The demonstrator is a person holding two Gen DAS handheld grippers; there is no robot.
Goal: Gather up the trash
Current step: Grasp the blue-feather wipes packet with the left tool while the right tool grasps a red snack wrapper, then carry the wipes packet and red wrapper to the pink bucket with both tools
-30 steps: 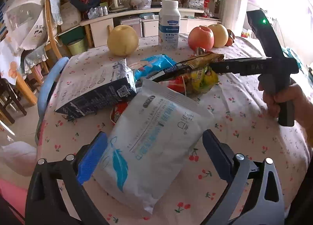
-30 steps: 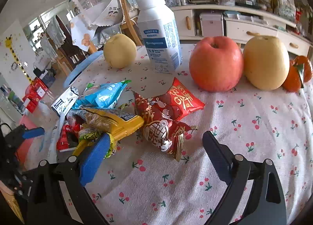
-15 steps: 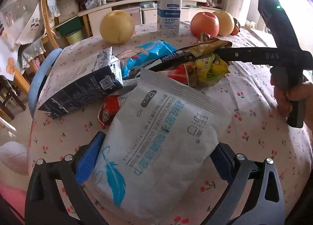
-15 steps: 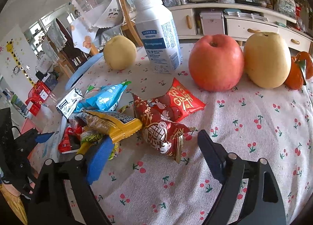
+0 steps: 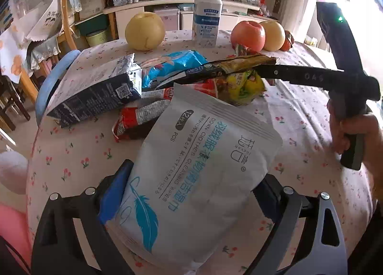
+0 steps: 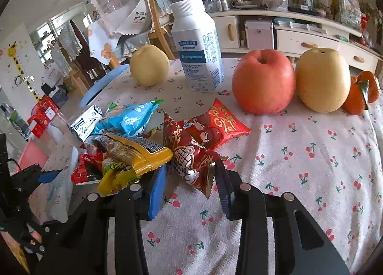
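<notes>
A heap of wrappers lies on the cherry-print tablecloth (image 6: 311,155). My left gripper (image 5: 191,193) has closed on the white wipes pouch (image 5: 198,169), which fills the gap between its fingers. Behind the pouch lie a dark blue bag (image 5: 95,95), a light blue wrapper (image 5: 172,64), red wrappers (image 5: 138,117) and a yellow-green packet (image 5: 241,86). My right gripper (image 6: 191,179) has its fingers closing around the near end of a dark red snack wrapper (image 6: 189,157), with a yellow bar wrapper (image 6: 138,150) just left of it. The right gripper's arm (image 5: 311,78) reaches in from the right in the left wrist view.
A white bottle (image 6: 198,47) stands at the back. A yellow pear (image 6: 148,64), a red apple (image 6: 263,81), a second pear (image 6: 323,78) and an orange fruit (image 6: 361,93) sit along the far side. A chair and cabinets stand beyond the table.
My left gripper moved forward and its fingers closed onto the white pouch. My right gripper advanced onto the dark red wrapper and its fingers narrowed around it.
</notes>
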